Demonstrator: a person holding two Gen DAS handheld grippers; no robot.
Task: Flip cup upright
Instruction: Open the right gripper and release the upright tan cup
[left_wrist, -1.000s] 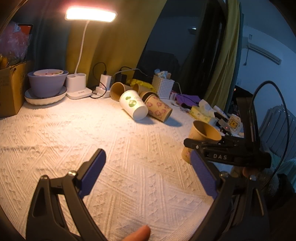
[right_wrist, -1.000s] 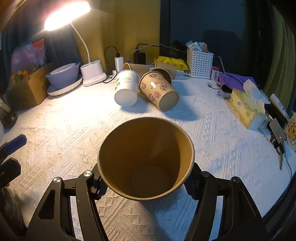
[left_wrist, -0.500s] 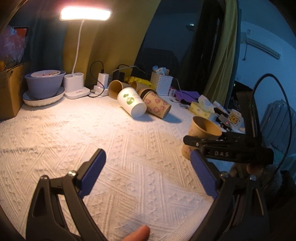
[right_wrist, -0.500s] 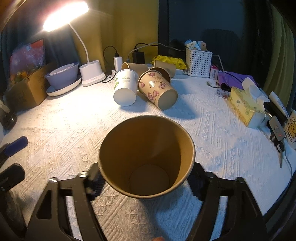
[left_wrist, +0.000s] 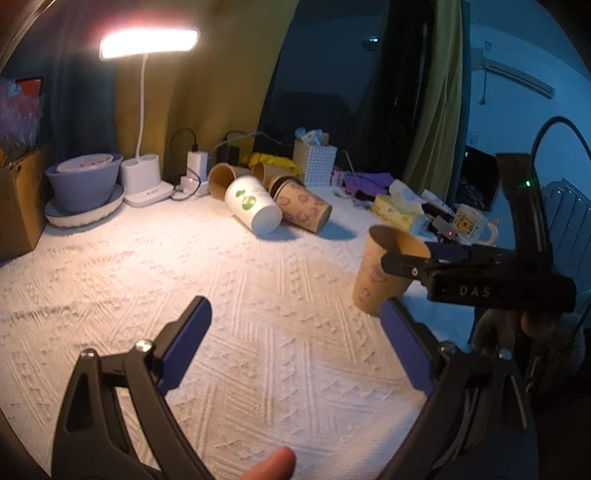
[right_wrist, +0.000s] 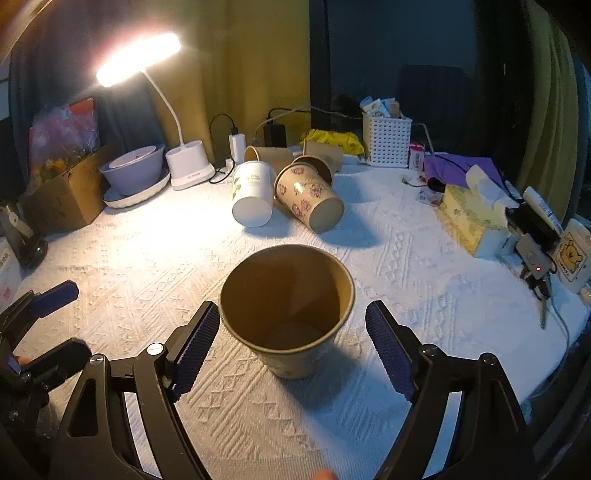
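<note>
A tan paper cup (right_wrist: 291, 317) stands upright on the white textured cloth (right_wrist: 147, 266), mouth up. My right gripper (right_wrist: 291, 332) is open around it, its blue pads (right_wrist: 195, 343) clear of both sides of the cup. In the left wrist view the same cup (left_wrist: 380, 273) stands at the right with the right gripper (left_wrist: 424, 258) beside its rim. My left gripper (left_wrist: 295, 325) is open and empty above the cloth, left of the cup. A white cup (right_wrist: 251, 194) and a flowered tan cup (right_wrist: 308, 195) lie on their sides further back.
Two more tan cups (right_wrist: 269, 155) lie behind them. A lit desk lamp (right_wrist: 184, 162), a purple bowl on a plate (right_wrist: 133, 173) and a cardboard box (right_wrist: 59, 195) stand at back left. A white basket (right_wrist: 386, 138), tissue pack (right_wrist: 472, 218) and mug (right_wrist: 572, 254) line the right edge.
My right gripper has opened and let go of the tan cup, which now stands on the cloth. The right gripper has drawn back a little. The left gripper stays open.
</note>
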